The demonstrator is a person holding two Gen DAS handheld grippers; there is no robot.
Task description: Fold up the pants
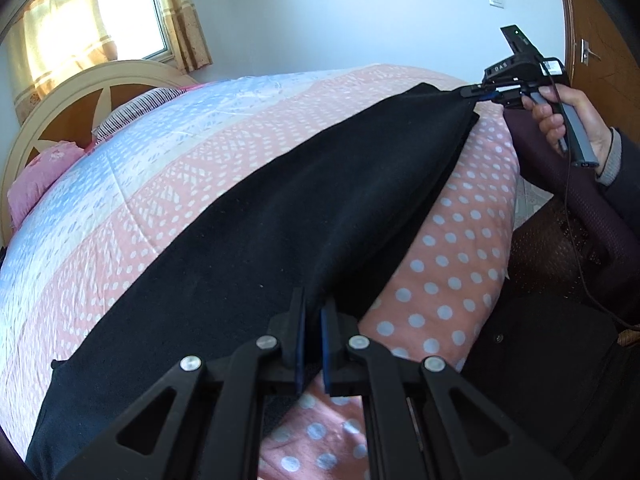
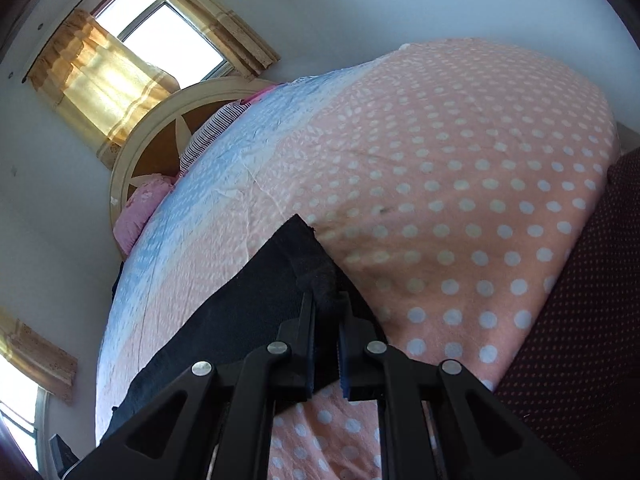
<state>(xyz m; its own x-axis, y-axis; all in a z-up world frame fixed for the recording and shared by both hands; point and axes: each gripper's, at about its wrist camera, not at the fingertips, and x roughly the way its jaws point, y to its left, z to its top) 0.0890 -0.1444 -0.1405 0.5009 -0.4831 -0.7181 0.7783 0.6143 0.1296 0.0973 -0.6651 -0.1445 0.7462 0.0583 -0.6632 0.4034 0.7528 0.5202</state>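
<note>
Black pants (image 1: 280, 216) lie stretched along the near side of a pink polka-dot quilt (image 1: 452, 248). My left gripper (image 1: 314, 300) is shut on the pants' near edge at one end. My right gripper (image 1: 474, 94) is seen across the bed, held by a hand, pinching the pants' far corner. In the right wrist view my right gripper (image 2: 328, 300) is shut on a bunched corner of the pants (image 2: 248, 316), with the quilt (image 2: 460, 184) beyond.
The bed has a cream headboard (image 1: 80, 92) and pink pillows (image 1: 44, 176) at its far left. A dark red chair arm (image 1: 580, 200) stands by the bed's right edge. A wooden door (image 1: 600, 40) is behind it.
</note>
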